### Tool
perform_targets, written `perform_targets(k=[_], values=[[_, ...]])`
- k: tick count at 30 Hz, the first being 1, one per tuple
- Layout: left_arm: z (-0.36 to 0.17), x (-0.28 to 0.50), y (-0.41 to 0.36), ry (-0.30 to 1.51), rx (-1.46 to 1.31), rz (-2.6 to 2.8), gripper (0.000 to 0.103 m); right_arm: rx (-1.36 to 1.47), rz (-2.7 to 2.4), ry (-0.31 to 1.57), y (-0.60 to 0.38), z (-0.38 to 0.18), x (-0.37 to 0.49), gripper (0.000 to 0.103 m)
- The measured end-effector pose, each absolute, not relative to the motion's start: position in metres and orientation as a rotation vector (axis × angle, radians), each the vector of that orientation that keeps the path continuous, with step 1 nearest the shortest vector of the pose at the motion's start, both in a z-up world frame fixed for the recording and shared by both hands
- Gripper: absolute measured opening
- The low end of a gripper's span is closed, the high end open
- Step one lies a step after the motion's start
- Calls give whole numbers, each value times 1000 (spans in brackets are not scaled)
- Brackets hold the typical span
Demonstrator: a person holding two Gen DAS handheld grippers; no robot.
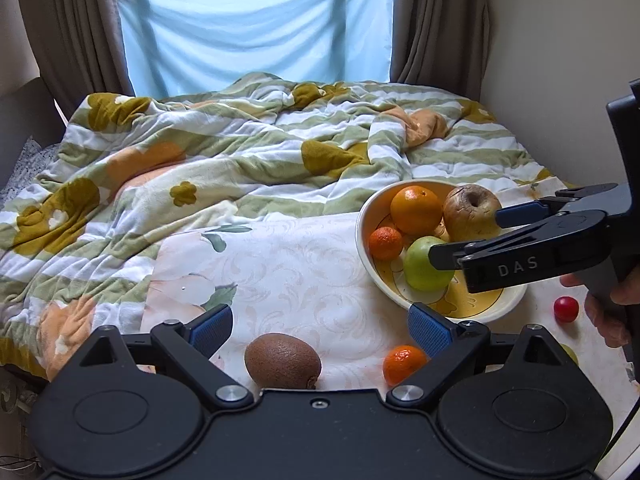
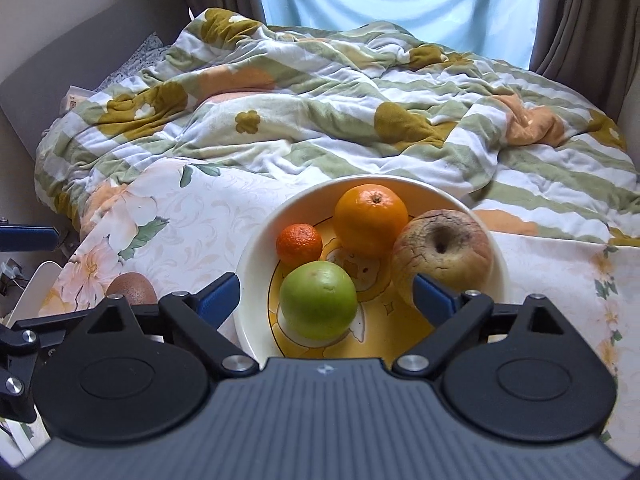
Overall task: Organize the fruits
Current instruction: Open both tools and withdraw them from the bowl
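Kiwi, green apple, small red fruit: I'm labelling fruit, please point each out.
kiwi (image 1: 282,360), left wrist view, middle of skin.
green apple (image 2: 318,300), right wrist view, top.
small red fruit (image 1: 566,309), left wrist view, centre.

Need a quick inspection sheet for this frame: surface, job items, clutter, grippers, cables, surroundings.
Surface: floral cloth spread beside a rumpled quilt.
Job's things: bowl holds an orange, a mandarin, a green apple and a wrinkled apple. Loose on the cloth: kiwi, second mandarin, small red fruit.
Clutter: nothing seen.
Grippers: left gripper open, empty, above the kiwi; right gripper open, empty, over the bowl at the green apple.
Cables: one dark cable at the right edge of the left wrist view.
Surroundings: brown curtains, blue sheet over the window.
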State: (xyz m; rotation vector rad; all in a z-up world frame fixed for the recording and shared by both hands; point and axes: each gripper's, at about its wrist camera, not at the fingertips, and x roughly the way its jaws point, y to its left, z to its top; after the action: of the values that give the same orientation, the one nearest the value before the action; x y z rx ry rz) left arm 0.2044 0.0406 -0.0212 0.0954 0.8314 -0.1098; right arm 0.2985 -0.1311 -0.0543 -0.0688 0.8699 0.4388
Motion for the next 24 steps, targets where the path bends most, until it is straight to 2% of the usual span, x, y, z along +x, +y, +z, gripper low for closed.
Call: perform_targets(k=[10, 14, 24], values=[[13, 163, 31, 748, 57, -62, 98, -67, 450, 797, -155, -16, 260, 103], [24, 140, 26, 715, 61, -33, 102, -53, 457, 768, -168, 2, 237, 103], [34, 84, 11, 675, 50, 25, 103, -46, 434, 692, -197, 36, 174, 103]])
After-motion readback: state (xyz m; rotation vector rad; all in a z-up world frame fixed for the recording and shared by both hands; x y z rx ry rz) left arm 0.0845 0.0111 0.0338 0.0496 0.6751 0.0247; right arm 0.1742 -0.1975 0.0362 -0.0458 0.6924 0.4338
